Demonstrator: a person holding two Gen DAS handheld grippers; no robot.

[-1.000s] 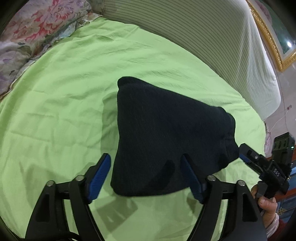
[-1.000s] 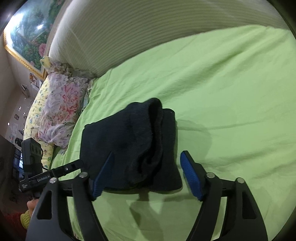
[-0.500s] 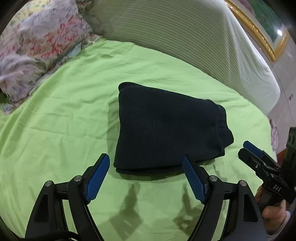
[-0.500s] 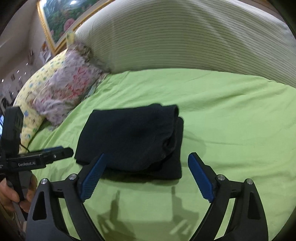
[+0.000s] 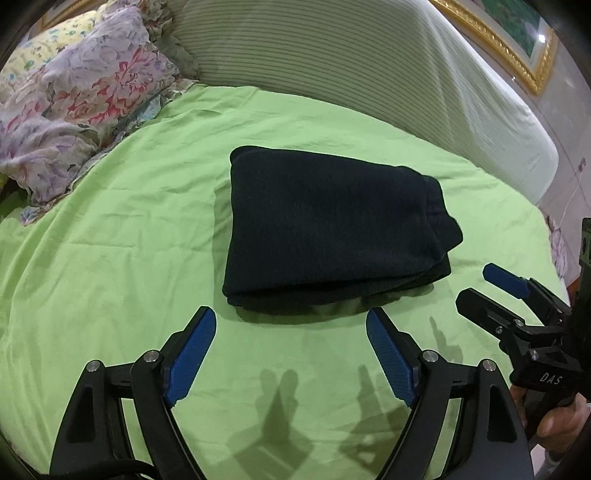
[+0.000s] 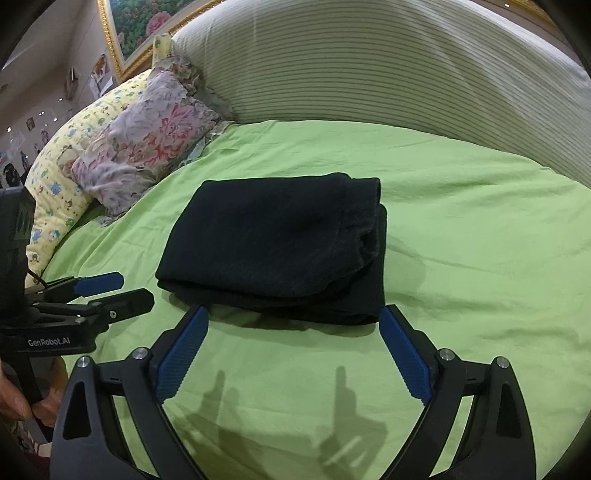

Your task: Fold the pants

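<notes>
The pants (image 5: pixel 332 229) lie folded at frame centre on the green bed (image 5: pixel 110 258). Left gripper (image 5: pixel 291 347) is released; right gripper (image 6: pixel 293 345) is opening, empty. Soft, thick, light; stacked near edges are best pinched.

A green bedsheet (image 5: pixel 110 258) covers the bed. A floral pillow (image 5: pixel 74 103) lies at ten o'clock, a striped bolster (image 5: pixel 351 66) runs along twelve. A gilt-framed painting (image 6: pixel 147 26) hangs beyond, toward eleven.

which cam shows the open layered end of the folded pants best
Right wrist view: the folded pants turn their layered, bunched end toward it. Left wrist view shows mostly the smooth top, that end foreshortened.
</notes>
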